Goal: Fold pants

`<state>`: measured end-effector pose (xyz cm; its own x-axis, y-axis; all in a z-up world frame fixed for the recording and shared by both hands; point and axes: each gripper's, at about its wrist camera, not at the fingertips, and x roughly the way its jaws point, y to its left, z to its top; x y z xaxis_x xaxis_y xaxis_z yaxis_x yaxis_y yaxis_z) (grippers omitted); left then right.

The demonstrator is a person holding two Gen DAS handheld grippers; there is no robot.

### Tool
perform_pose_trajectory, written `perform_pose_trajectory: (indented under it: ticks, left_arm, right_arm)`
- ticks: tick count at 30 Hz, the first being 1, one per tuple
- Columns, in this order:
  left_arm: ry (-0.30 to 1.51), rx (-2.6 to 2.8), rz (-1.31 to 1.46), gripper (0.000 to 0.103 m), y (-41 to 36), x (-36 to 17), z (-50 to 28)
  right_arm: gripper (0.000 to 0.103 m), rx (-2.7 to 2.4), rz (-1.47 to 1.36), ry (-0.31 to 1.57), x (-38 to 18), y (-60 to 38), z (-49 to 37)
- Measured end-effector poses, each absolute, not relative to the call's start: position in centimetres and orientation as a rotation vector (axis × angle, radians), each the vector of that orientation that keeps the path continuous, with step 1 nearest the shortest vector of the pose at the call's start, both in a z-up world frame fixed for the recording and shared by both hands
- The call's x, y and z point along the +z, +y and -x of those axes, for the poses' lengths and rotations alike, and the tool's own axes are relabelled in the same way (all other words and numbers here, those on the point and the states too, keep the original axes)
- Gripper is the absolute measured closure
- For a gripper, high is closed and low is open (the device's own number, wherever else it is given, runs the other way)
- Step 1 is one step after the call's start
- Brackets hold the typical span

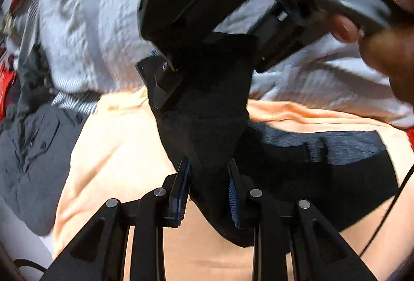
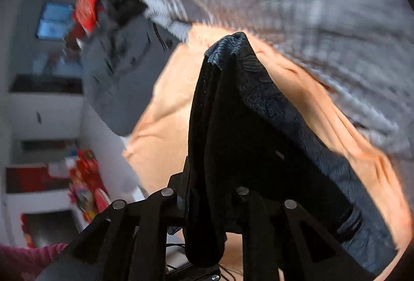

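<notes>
Gathering the dark pants (image 1: pixel 207 141) above the peach sheet (image 1: pixel 116 146), the fabric is pinched by the nearly closed left claw (image 1: pixel 208 185) and right claw (image 2: pixel 207 193), so that a fold can be formed.

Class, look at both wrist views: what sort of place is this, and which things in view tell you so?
Probably a bedroom at home: the black pants are handled over a peach sheet, with a rumpled striped duvet and a grey shirt piled beside it, and shelves along the wall.

Pants (image 1: pixel 207 136) on sheet (image 1: pixel 108 151), blanket (image 1: pixel 85 22) behind
</notes>
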<state>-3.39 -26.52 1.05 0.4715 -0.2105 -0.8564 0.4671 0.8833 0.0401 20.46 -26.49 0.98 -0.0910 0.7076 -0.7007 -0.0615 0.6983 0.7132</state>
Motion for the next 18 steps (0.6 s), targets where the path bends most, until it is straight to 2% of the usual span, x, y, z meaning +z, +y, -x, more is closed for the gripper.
perform_pose_trajectory:
  ticks: [9,18]
  left_arm:
    - [0.948,-0.633,-0.409,0.075,-34.8,5.3,9.1]
    - [0.94,-0.838,-0.6,0.075,-45.1,4.9,16.8]
  right_arm:
    - [0.086,0.588,-0.841,1.311,4.4,-39.3,-11.5]
    - [0.085,0.403,-1.103,1.119,2.0,-52.2,0.1]
